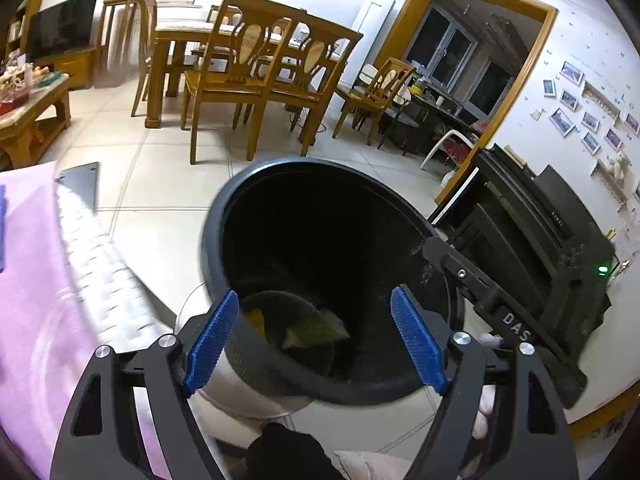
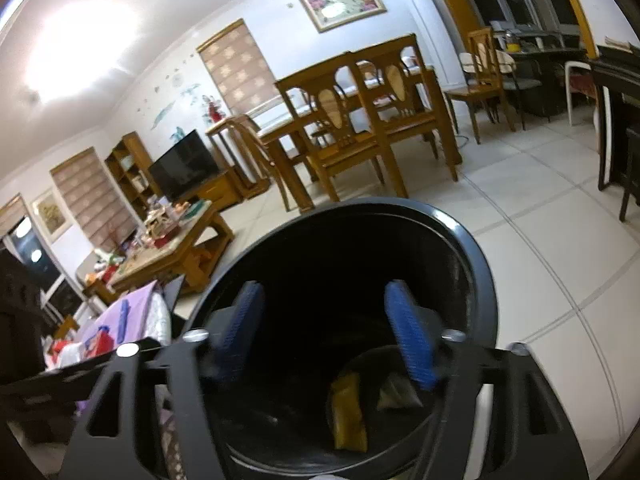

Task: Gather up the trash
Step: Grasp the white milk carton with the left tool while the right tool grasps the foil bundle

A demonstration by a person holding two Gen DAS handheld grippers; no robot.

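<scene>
Two bits of trash lie at the bottom of the black bin (image 2: 472, 264): a yellow packet (image 2: 349, 416) and a crumpled greenish wrapper (image 2: 396, 396) beside it. Left gripper (image 1: 316, 340) hangs over the rim, jaws spread, nothing between them. Right gripper (image 2: 328, 336) likewise, released and empty, above the tiled floor (image 2: 560, 240).

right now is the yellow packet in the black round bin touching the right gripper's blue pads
Apart. The right wrist view shows the yellow packet on the bin floor, below the open right gripper.
</scene>
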